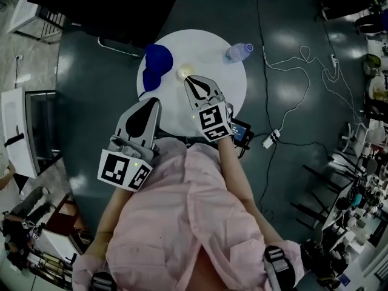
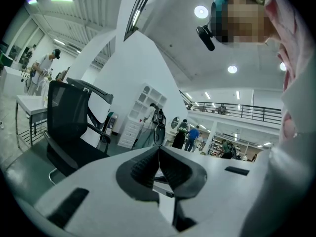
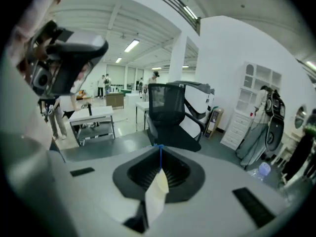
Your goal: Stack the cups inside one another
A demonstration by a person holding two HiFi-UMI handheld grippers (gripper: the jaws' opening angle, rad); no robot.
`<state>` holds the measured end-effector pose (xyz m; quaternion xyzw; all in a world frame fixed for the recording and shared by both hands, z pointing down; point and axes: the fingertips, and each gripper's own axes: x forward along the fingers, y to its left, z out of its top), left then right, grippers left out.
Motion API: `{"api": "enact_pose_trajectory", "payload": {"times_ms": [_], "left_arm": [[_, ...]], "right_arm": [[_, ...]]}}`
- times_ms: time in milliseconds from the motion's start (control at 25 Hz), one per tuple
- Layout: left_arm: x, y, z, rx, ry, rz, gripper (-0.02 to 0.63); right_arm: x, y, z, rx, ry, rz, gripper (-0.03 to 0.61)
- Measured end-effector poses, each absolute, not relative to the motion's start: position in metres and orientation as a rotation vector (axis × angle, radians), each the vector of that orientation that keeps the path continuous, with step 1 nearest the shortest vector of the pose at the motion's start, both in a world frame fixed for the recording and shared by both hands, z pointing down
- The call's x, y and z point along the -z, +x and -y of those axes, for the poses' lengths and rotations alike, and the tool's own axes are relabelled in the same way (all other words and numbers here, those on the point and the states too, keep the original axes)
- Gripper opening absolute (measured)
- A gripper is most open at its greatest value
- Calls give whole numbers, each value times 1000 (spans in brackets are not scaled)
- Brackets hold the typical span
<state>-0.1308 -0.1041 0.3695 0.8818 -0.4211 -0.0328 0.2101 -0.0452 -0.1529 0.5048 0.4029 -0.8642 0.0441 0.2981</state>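
Round white tabletop point(image 1: 230, 96), seen from above the person. Blue cups point(image 1: 157, 65) are bunched at its 10 o'clock edge; how many can't be counted. A clear bottle point(image 1: 238, 52) sits at about 1 o'clock, well apart from them.

The right hand-held gripper point(image 3: 160, 157) reaches in from 6 o'clock toward the tabletop's middle. Its jaws are together, clamped on the thin wall of a pale yellow cup point(image 1: 185, 71). That cup is at the gripper's tip, just right of the blue cups, near 12 o'clock of centre. Whether it touches the surface can't be told.

The left hand-held gripper point(image 2: 158, 149) is at the 7 o'clock rim, with its jaws pressed together and nothing between them. It points roughly level at a black office chair point(image 2: 74, 127) beyond the tabletop.
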Motion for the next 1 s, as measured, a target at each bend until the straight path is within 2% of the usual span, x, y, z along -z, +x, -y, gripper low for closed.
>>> {"api": "enact_pose_trajectory", "payload": {"times_ms": [480, 1000], "left_arm": [[-367, -117, 91, 89, 2472, 1139, 20], [-365, -54, 78, 52, 2559, 1028, 20]], "right_arm": [[-443, -39, 116, -165, 1251, 2486, 32], [-397, 68, 56, -225, 1649, 2450, 32]]}}
